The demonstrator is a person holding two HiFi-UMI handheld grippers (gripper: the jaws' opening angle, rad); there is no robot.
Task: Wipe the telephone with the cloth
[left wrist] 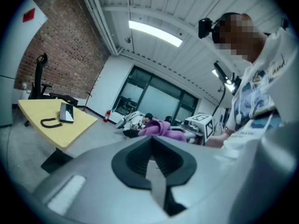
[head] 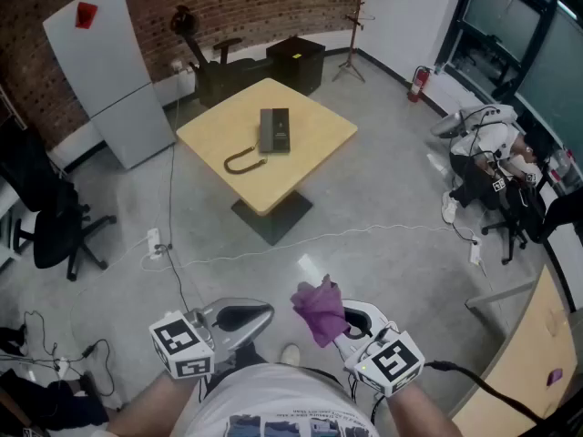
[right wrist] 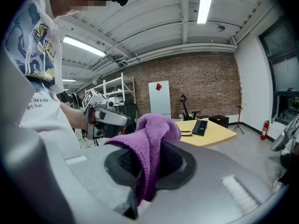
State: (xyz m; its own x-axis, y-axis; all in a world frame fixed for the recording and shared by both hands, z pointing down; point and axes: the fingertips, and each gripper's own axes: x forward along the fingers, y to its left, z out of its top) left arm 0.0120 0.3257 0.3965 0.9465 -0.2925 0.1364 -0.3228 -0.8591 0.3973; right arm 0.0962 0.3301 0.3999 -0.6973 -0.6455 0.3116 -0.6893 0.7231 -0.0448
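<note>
The right gripper [head: 344,324] clenches the cloth [head: 319,309], the left gripper [head: 241,318] is closed and empty, and the telephone [head: 274,130] lies at twelve o'clock, seemingly centred on the table [head: 319,127].

Black flat desk telephone [head: 274,130]: lies face up mid pale yellow square table [head: 319,144], dark curved handset [head: 244,162] off, just beside. Crumpled purple terry cloth [head: 320,310]: pinched in right gripper [head: 339,324], bunches upward.

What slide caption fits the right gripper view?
Right gripper clamps a purple cloth; telephone sits on the yellow table beyond.
</note>
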